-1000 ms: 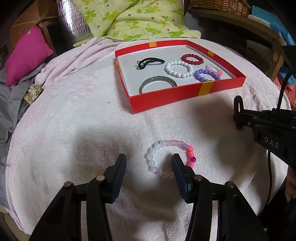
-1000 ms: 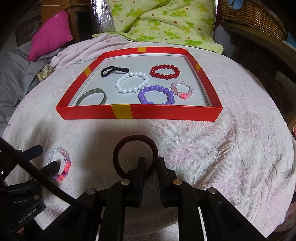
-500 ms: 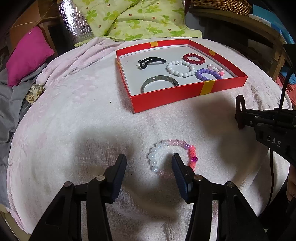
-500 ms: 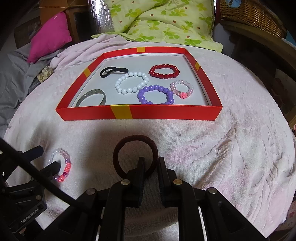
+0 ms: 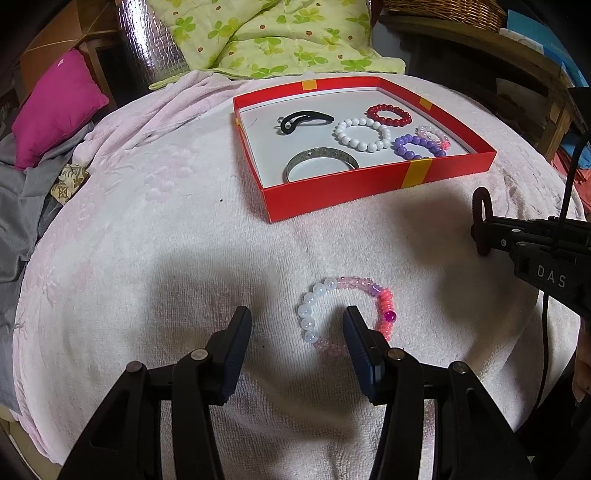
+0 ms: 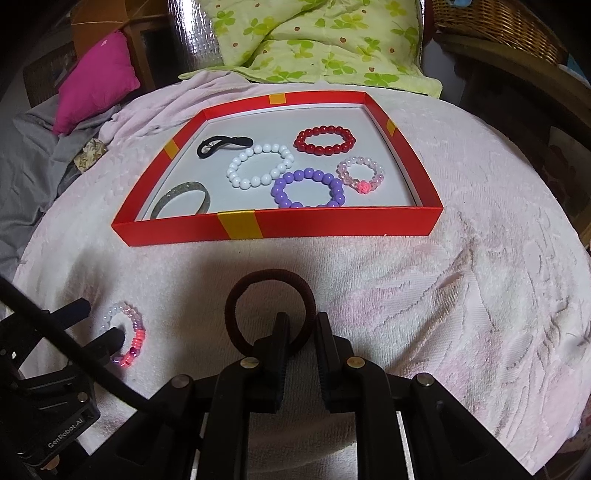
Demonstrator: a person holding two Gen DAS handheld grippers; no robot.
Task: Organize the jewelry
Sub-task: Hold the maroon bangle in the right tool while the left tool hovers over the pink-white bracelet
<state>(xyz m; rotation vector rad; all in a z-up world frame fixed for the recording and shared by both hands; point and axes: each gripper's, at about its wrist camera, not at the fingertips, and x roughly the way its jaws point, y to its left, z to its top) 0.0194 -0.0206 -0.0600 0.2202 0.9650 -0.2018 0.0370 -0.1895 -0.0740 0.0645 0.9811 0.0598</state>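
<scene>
A white, pink and purple bead bracelet [image 5: 345, 310] lies on the pale pink towel. My left gripper [image 5: 297, 321] is open, low over it, with the right finger inside the ring and the left finger outside; the bracelet also shows in the right wrist view [image 6: 127, 336]. My right gripper [image 6: 299, 325] is shut on a dark brown hair tie [image 6: 269, 291] and holds it above the towel; the tie also shows in the left wrist view [image 5: 482, 221]. A red tray [image 6: 332, 221] holds several bracelets, a metal bangle [image 6: 181, 201] and a black hair tie [image 6: 221, 144].
The towel-covered round table [image 6: 461, 295] drops off at its edges. A green quilt [image 6: 317, 40], a magenta pillow [image 6: 96, 81] and grey cloth lie behind and to the left. A wicker basket [image 6: 498, 26] stands at the back right.
My left gripper has moved forward and lower, so its right finger now sits inside the bead bracelet. The right gripper stays shut on the brown hair tie, nearly still.
</scene>
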